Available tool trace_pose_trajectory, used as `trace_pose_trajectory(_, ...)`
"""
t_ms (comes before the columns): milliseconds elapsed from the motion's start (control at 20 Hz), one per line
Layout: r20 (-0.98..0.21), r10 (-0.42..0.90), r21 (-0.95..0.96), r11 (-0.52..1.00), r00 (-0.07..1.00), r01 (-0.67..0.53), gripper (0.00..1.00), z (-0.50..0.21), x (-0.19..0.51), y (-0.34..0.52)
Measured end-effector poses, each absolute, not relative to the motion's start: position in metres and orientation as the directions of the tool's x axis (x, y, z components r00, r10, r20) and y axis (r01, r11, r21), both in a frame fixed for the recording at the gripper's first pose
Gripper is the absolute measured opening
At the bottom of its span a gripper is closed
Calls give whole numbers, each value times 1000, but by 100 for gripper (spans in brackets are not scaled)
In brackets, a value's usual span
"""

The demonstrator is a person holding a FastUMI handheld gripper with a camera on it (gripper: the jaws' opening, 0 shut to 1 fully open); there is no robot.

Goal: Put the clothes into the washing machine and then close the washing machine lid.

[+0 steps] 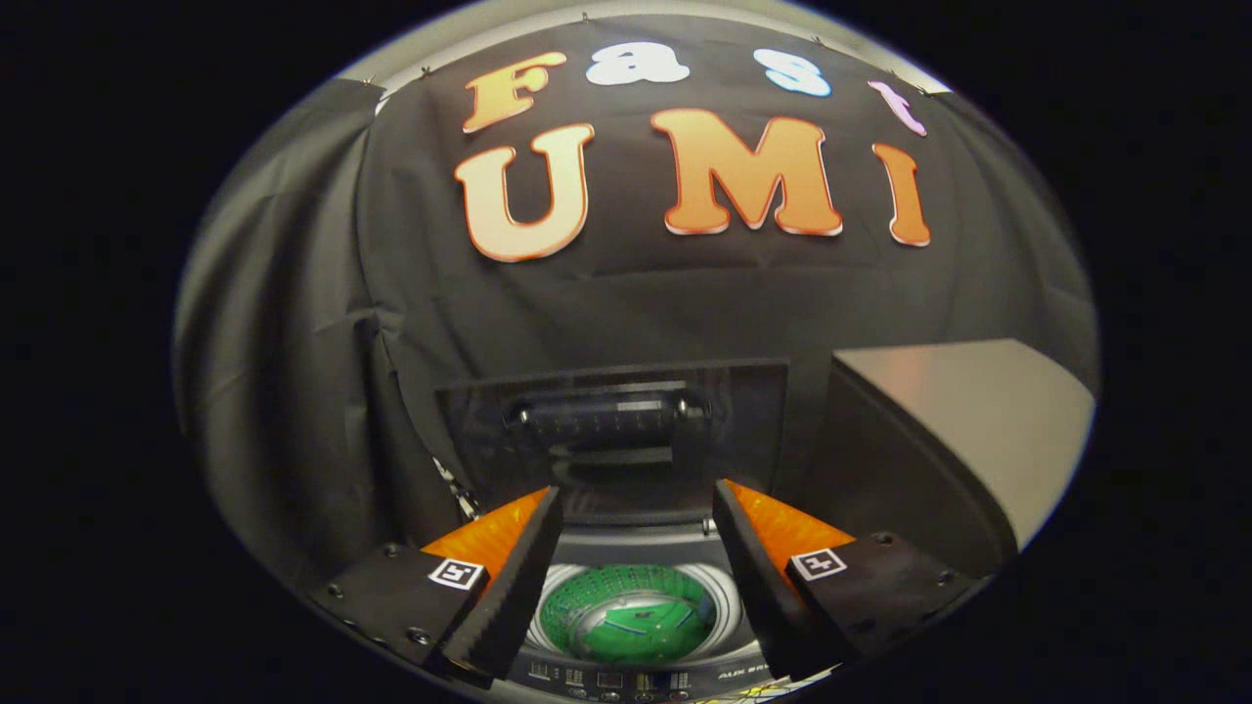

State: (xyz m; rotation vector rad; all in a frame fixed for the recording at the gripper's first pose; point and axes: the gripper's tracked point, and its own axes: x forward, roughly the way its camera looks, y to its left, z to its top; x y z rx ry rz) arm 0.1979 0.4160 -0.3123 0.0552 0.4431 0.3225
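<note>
Two black-padded fingers of the tongs (636,567) gape wide, gripping nothing — below between them the small grey top-loading washing machine (631,650) shows green inside its drum, probably the clothes, its dark see-through lid (611,430) upright just beyond, awaiting closing.

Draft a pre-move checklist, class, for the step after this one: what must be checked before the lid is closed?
1. Clothes in drum: a green item lies inside the drum. Ok.
2. Lid raised: upright behind the opening. Ok.
3. Gripper free: fingers apart, nothing between them. Ok.
4. Lid handle reachable: beyond the fingers, unobstructed. Ok.
5. All clothes loaded: cannot tell.
</note>
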Motion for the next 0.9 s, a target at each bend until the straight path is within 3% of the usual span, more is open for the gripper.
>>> trace_pose_trajectory(350, -306, 373, 124, 928, 876, -352, 98, -211, 256, 429)
trace_pose_trajectory(650, -315, 345, 64, 937, 884, -343, 98, -203, 318, 428)
trace_pose_trajectory(900, -384, 335, 89, 941, 861, -326, 98, -239, 366, 432)
